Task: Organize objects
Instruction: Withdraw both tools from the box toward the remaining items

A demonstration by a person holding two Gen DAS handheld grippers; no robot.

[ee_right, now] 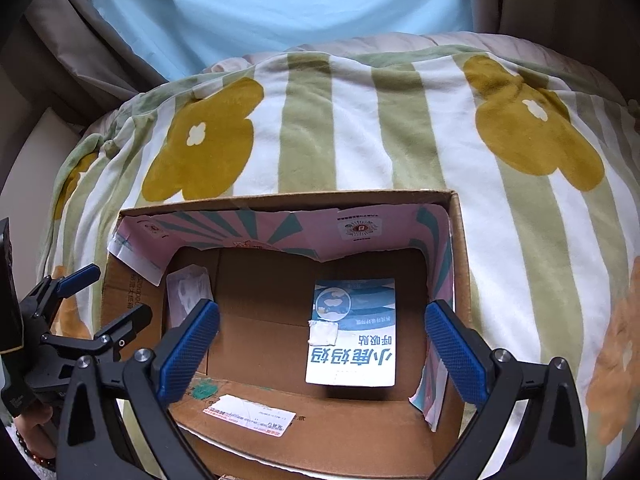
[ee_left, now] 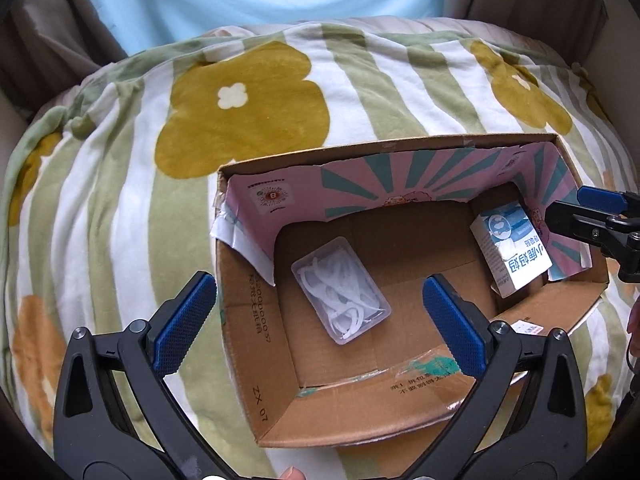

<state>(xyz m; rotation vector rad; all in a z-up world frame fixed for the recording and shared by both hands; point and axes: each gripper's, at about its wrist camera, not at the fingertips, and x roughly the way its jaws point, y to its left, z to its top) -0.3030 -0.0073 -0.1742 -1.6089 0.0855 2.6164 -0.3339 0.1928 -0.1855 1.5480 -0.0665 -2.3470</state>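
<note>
An open cardboard box (ee_left: 256,344) sits on the blanket; it also shows in the right wrist view (ee_right: 458,240). Inside lie a clear plastic case of white floss picks (ee_left: 340,290) on the left and a blue-and-white carton (ee_left: 510,252) on the right. In the right wrist view the carton (ee_right: 352,332) lies flat and the case (ee_right: 188,296) leans at the left wall. My left gripper (ee_left: 320,324) is open and empty above the box's near side. My right gripper (ee_right: 322,354) is open and empty above the carton.
A striped green-and-white blanket with yellow flowers (ee_left: 240,100) covers the bed around the box. A light blue curtain (ee_right: 280,8) and brown drapes hang behind. The right gripper (ee_left: 592,220) shows at the right edge of the left view; the left gripper (ee_right: 80,320) shows at the left of the right view.
</note>
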